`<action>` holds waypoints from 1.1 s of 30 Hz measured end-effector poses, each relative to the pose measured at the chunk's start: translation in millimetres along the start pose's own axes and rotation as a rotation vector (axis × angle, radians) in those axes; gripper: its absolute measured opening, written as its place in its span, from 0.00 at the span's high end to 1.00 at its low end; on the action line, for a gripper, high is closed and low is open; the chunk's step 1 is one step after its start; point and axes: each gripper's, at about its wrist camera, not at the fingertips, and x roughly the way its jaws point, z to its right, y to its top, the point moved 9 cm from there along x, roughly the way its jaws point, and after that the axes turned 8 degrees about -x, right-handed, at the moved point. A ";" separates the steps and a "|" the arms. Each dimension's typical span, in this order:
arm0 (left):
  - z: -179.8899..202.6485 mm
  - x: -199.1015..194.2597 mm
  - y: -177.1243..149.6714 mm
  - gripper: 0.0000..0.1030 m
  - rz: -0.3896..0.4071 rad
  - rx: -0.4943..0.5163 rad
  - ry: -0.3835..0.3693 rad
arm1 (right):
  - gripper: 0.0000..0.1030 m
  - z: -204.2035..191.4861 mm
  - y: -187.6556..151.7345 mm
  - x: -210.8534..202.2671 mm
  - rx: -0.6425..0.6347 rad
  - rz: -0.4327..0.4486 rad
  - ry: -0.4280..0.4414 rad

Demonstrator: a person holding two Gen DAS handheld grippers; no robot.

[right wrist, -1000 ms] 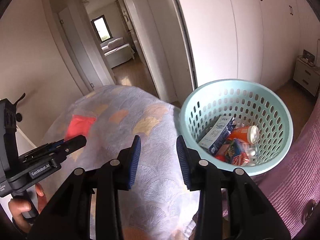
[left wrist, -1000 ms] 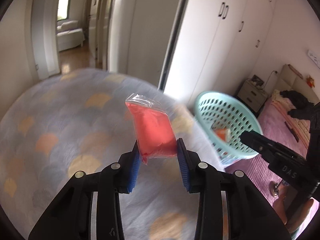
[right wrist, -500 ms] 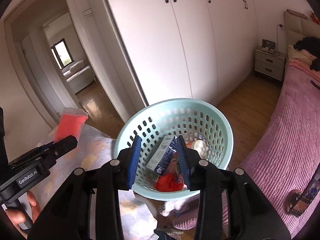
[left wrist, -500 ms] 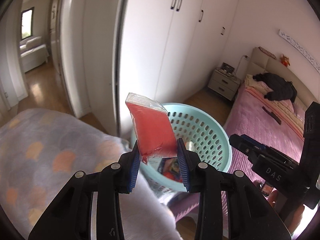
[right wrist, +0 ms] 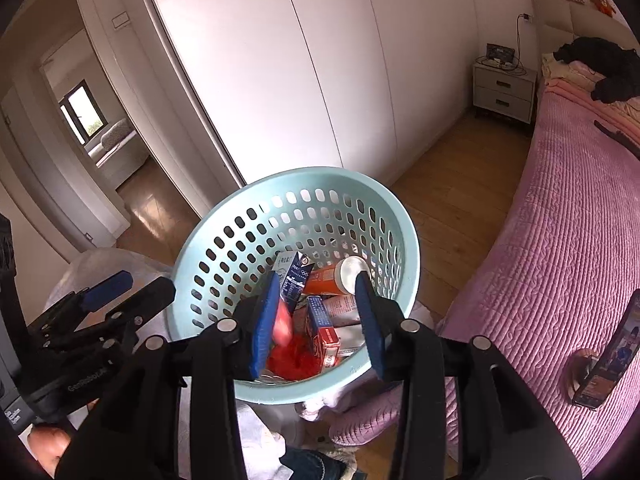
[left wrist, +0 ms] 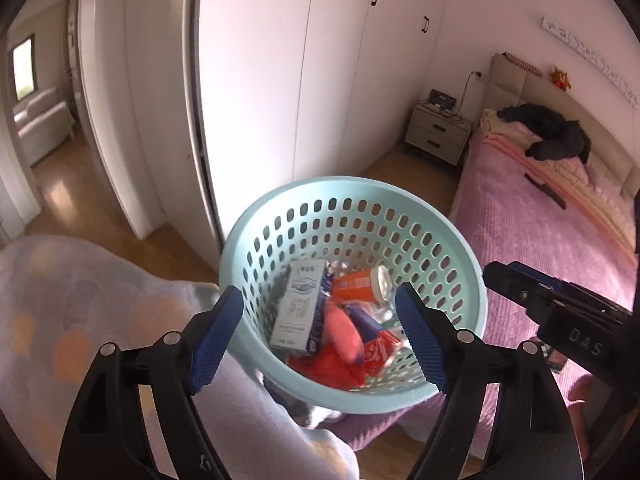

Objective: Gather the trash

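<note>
A teal perforated basket (left wrist: 440, 232) stands below both grippers. Inside lie a white-and-blue carton (left wrist: 300, 308), an orange bottle (left wrist: 356, 282) with a white cap, a red box (right wrist: 324, 332) and other wrappers. The red pouch (left wrist: 344, 332) is a blur among them, free of any pad; the right wrist view shows the pouch (right wrist: 282, 322) low in the basket (right wrist: 224, 216). My left gripper (left wrist: 318, 300) hovers over the basket, jaws opening wide with nothing held. My right gripper (right wrist: 318, 280) hangs above it too, jaws opening, nothing gripped. Each gripper shows in the other's view: right gripper (left wrist: 520, 288), left gripper (right wrist: 132, 288).
A bed with a pink cover (left wrist: 540, 240) runs along the right, with a phone (right wrist: 612, 356) lying on it. White wardrobe doors (left wrist: 340, 80) and a nightstand (left wrist: 438, 132) stand behind the basket. A patterned blanket (left wrist: 80, 320) lies at the left. A doorway opens far left.
The left jaws spread and let go of the red pouch, which dropped into the basket. Both grippers swung over the basket. The right jaws widened a little.
</note>
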 end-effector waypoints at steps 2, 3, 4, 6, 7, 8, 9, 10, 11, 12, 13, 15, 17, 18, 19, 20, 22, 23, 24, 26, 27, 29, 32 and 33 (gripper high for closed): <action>-5.4 -6.4 0.0 0.25 0.007 -0.014 -0.014 | 0.54 -4.3 -1.1 -1.8 -0.006 0.002 0.007; -7.2 -9.6 0.1 0.25 0.011 -0.019 -0.017 | 0.54 -7.0 -1.3 -3.7 -0.012 0.005 0.010; -9.3 -13.3 0.0 0.25 0.016 -0.025 -0.014 | 0.54 -10.4 -1.3 -5.9 -0.020 0.010 0.013; -17.4 -26.3 -1.8 0.25 0.035 -0.043 -0.009 | 0.50 -16.5 -0.4 -12.3 -0.038 0.030 0.019; -21.3 -34.5 -3.8 0.25 0.046 -0.050 -0.004 | 0.48 -20.6 0.3 -16.9 -0.047 0.046 0.019; -25.9 -43.2 -6.4 0.25 0.065 -0.054 0.013 | 0.45 -24.5 1.0 -21.3 -0.057 0.063 0.017; -29.5 -50.6 -8.4 0.25 0.079 -0.056 0.032 | 0.44 -30.7 2.1 -28.0 -0.072 0.087 0.012; -35.4 -60.5 -11.3 0.24 0.102 -0.060 0.065 | 0.44 -35.7 3.0 -34.8 -0.088 0.114 0.011; -40.8 -69.7 -13.4 0.23 0.125 -0.064 0.088 | 0.44 -41.7 4.0 -42.6 -0.106 0.148 0.012; -49.8 -83.4 -17.5 0.22 0.167 -0.076 0.132 | 0.44 -47.3 4.7 -51.0 -0.126 0.186 0.014; -57.5 -95.7 -20.0 0.22 0.205 -0.090 0.171 | 0.44 -53.0 5.7 -59.0 -0.148 0.224 0.021; -73.0 -121.8 -26.4 0.22 0.307 -0.121 0.269 | 0.38 -62.8 6.0 -74.8 -0.173 0.300 0.049; -86.5 -149.5 -34.9 0.16 0.414 -0.141 0.380 | 0.34 -69.4 4.8 -87.0 -0.177 0.345 0.060; -93.2 -165.0 -40.4 0.14 0.474 -0.150 0.431 | 0.32 -72.2 4.6 -91.4 -0.186 0.362 0.055; -96.5 -174.4 -43.7 0.14 0.509 -0.154 0.455 | 0.31 -75.1 3.9 -95.8 -0.197 0.381 0.040; -98.5 -181.5 -46.7 0.14 0.536 -0.156 0.472 | 0.28 -79.2 2.6 -100.8 -0.216 0.407 0.014; -105.5 -193.6 -53.4 0.14 0.589 -0.158 0.520 | 0.24 -87.1 -0.7 -107.9 -0.249 0.442 -0.015; -108.9 -196.7 -56.3 0.12 0.615 -0.157 0.540 | 0.22 -92.0 -2.9 -110.7 -0.264 0.457 -0.022; -110.7 -197.0 -58.1 0.11 0.625 -0.155 0.549 | 0.19 -97.1 -4.8 -112.2 -0.274 0.467 -0.025; -114.9 -189.5 -62.9 0.11 0.621 -0.151 0.556 | 0.16 -105.1 -8.1 -112.2 -0.281 0.468 -0.014; -116.3 -186.2 -64.3 0.11 0.612 -0.156 0.554 | 0.16 -108.4 -10.1 -110.6 -0.279 0.463 -0.007; -123.0 -178.4 -66.7 0.11 0.557 -0.177 0.527 | 0.16 -112.8 -13.1 -106.8 -0.276 0.454 -0.005; -125.9 -174.6 -65.0 0.11 0.538 -0.195 0.516 | 0.16 -115.6 -16.3 -98.3 -0.278 0.445 -0.017; -128.2 -177.2 -66.5 0.11 0.539 -0.195 0.524 | 0.16 -117.2 -17.6 -94.7 -0.286 0.440 -0.017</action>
